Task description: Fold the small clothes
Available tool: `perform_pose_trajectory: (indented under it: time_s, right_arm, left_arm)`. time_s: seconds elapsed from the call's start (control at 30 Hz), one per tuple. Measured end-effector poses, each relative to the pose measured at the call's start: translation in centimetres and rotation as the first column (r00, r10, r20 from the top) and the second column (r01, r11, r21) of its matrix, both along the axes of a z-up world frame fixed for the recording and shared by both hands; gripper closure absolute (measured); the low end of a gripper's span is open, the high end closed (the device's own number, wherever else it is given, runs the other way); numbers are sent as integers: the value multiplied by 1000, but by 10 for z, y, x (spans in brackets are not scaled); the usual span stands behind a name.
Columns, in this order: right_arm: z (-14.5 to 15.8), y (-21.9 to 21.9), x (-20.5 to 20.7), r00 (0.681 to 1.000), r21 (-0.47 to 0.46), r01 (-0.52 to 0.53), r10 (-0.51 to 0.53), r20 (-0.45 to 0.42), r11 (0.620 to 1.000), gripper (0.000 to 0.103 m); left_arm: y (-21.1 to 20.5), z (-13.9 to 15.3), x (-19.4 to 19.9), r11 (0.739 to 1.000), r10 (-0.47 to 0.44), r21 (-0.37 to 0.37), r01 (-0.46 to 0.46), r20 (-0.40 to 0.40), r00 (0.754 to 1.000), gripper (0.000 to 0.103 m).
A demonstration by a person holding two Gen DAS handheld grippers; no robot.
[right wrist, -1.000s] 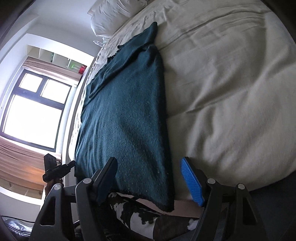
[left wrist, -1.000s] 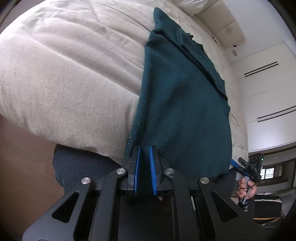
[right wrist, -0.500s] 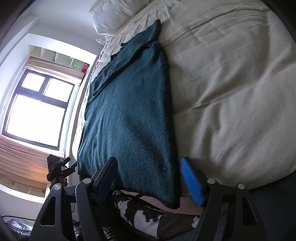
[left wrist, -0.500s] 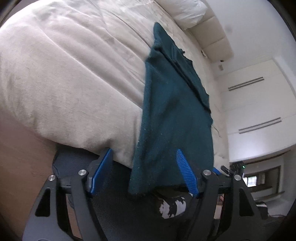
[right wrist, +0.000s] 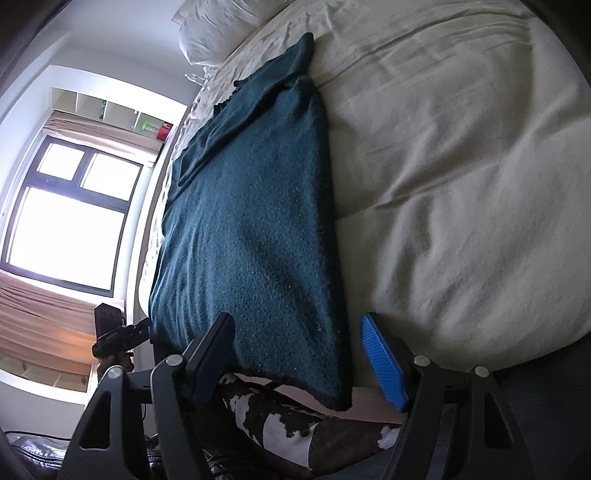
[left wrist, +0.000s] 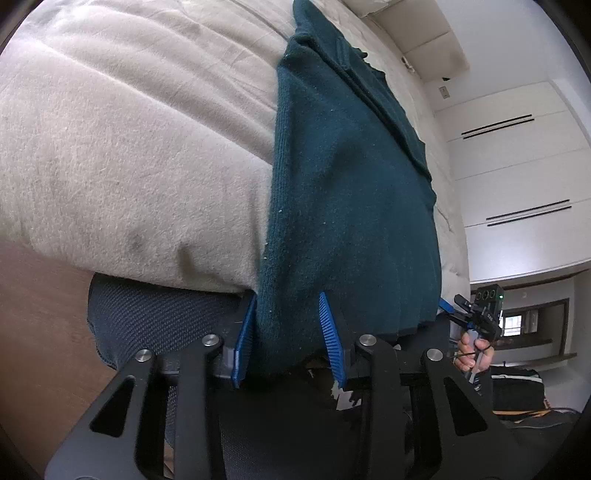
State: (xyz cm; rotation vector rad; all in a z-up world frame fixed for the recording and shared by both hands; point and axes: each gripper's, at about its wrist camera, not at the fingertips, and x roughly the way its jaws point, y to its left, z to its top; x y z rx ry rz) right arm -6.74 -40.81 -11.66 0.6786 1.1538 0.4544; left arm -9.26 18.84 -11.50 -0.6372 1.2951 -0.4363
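The left gripper (left wrist: 290,332) is seen at the near edge of the bed, its blue-padded jaws parted around the near-left corner of a dark teal knitted sweater (left wrist: 351,206); the hem is straddled by the pads, one pad lying against the garment's left edge, and no firm clamp is shown. The right gripper (right wrist: 299,354) is held with its jaws released and wide apart, the sweater's (right wrist: 251,221) near-right corner hanging between them without being touched.

The sweater is laid flat and lengthwise on a cream duvet (left wrist: 129,147), with its hem draped over the near edge of the bed and its folded sleeves and collar at the far end. A black-and-white patterned fabric (right wrist: 280,417) is seen below the hem.

Farther off, white pillows (right wrist: 218,26) are seen at the head of the bed. A bright window (right wrist: 70,221) with beige curtains is seen on the left of the right wrist view, and white wardrobe panels (left wrist: 517,177) on the right of the left wrist view.
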Motion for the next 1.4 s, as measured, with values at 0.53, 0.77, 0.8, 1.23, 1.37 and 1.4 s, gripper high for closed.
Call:
perform_pose_trajectory:
  time_s: [0.53,0.77,0.8,1.23,1.37,1.4]
  right_arm:
    - [-16,-6,-1,995,-57,-18,12,-104,998,31]
    - [-25,9,-7,988,-38,-73,67,-137,997,46]
    - [-25,10,-8,988,-36,-74,68,-140,997,49]
    - [14,13,-3,998,43,-66,67,-12,997,95]
    - [43,11,0,995,113,-70,61,76,991,95]
    - [50,11,1,994,127,-69,57,98,990,95]
  left_arm:
    - [-6,-2,-7,1000,-4,31,4,7,1000,94]
    - [-14,-4,-8,999,-31,41,30,7,1000,97]
    - [-14,-4,-8,999,-29,42,29,8,1000,97]
    - [-20,33,-12,1000,-5,-16,7,128,992,99]
    - [-16,51,-7,996,24,-89,-9,177,984,99]
    - [-15,56,-6,993,34,-114,-12,189,981,99]
